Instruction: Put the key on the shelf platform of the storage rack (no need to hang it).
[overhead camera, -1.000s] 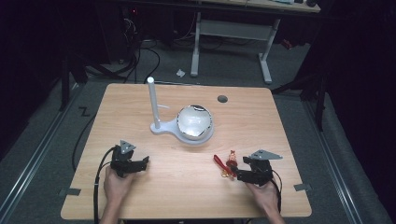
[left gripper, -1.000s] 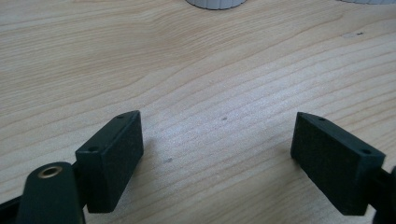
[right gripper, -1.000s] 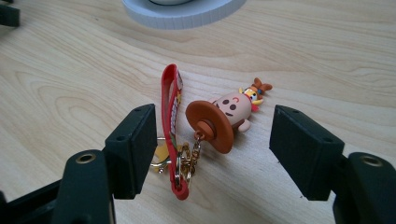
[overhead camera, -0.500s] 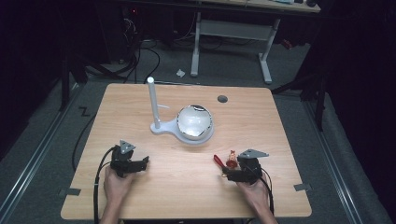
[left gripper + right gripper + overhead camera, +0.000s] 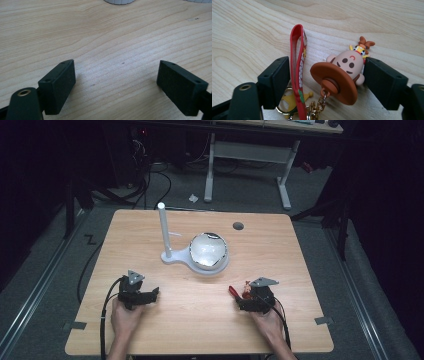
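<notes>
**Keychain sitting right between the right claw's jaws**

The little cowboy-hat figure keychain point(image 5: 344, 72) lies on the worktop point(image 5: 300, 265) near its right front, red strap point(image 5: 298, 62) beside it, gold chain and ring trailing back toward the claw. The right claw point(image 5: 325, 75) straddles the lot: its jaws have just been closing in from wider, the strap hugging one pad and the figure brushing the other, though I wouldn't call it a grip yet. My take: squeeze on the figure's body and strap together, not the hat brim, or it'll probably pivot and slip. The left claw point(image 5: 116, 80) rests wide and empty over bare wood. Farther back stands a white stand with a post point(image 5: 165, 232) and a shiny bowl point(image 5: 207, 251).
</notes>
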Motion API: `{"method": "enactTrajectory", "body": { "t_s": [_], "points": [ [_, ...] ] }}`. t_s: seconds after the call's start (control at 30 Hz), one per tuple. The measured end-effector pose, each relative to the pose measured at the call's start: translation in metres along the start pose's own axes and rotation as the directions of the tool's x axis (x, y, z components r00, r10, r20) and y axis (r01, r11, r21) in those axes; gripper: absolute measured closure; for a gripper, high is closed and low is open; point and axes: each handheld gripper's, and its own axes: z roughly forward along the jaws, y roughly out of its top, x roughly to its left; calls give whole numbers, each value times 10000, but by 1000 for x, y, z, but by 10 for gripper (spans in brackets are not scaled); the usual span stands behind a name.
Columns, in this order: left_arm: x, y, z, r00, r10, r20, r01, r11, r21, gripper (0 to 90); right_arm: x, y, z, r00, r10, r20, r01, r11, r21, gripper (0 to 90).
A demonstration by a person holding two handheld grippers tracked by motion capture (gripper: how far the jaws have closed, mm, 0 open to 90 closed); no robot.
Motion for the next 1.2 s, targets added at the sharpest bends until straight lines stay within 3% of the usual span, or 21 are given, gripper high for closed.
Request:
{"method": "enactTrajectory", "body": {
  "t_s": [0.13, 0.3, 0.43, 0.77, 0.97, 1.2],
  "points": [
    [0, 0, 0, 10000, 4, -1, -4, 10000, 1, 158, 1, 0, 0, 9997, -190, 127, 191, 9998, -92, 293],
    [0, 0, 0, 10000, -5, -11, 5, 10000, 0, 160, 0, -2, -1, 9990, -367, 268, 374, 9989, -299, 408],
    [0, 0, 0, 10000, -5, -11, 5, 10000, -1, 160, -2, -5, -2, 9998, -153, 147, 159, 9989, -445, 416],
    [0, 0, 0, 10000, -7, -12, 7, 10000, -7, 161, -6, -10, -6, 9999, -146, -23, 143, 9971, -743, 421],
    [0, 0, 0, 10000, -7, -16, 7, 10000, -6, 162, -9, -9, -15, 9998, -22, -173, 1, 9932, -1161, 422],
    [0, 0, 0, 10000, -7, -18, 7, 10000, -7, 162, -14, -6, -25, 9993, 94, -358, -136, 9928, -1193, 422]
  ]
}}
